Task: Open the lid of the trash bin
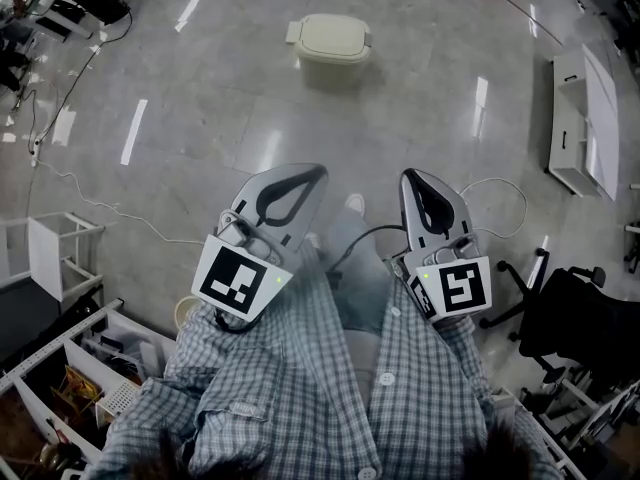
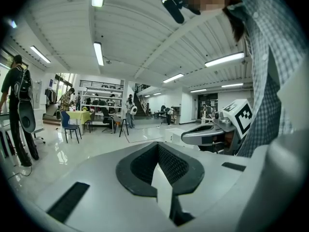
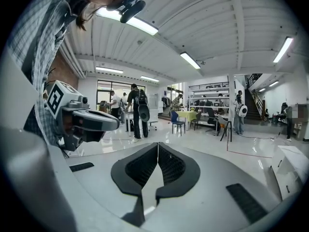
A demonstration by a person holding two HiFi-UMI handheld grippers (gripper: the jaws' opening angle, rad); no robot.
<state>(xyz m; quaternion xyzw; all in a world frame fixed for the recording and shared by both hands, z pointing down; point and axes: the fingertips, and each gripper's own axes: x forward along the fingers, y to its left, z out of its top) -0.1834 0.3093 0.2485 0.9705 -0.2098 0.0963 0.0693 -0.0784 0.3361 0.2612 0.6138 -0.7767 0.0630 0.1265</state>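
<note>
Up ahead on the shiny floor (image 1: 200, 78) sits the cream trash bin (image 1: 330, 40), well apart from both my tools. Its lid (image 1: 333, 30) looks flat down, though it's pretty small from up here so I'm not totally sure. My left tool (image 1: 308, 175) is pressed together with nothing in it, the dark pads meeting in a thin line. I'm holding it out in front of my checked shirt (image 1: 300, 398). Same deal with the right tool (image 1: 413, 178): jaws together, empty, near the left one and pointing roughly the same way, toward the bin. Off to the right there's a white cabinet (image 1: 580, 118), and a black office chair (image 1: 570, 318) closer to me. A white rack (image 1: 45, 256) stands on my left.
</note>
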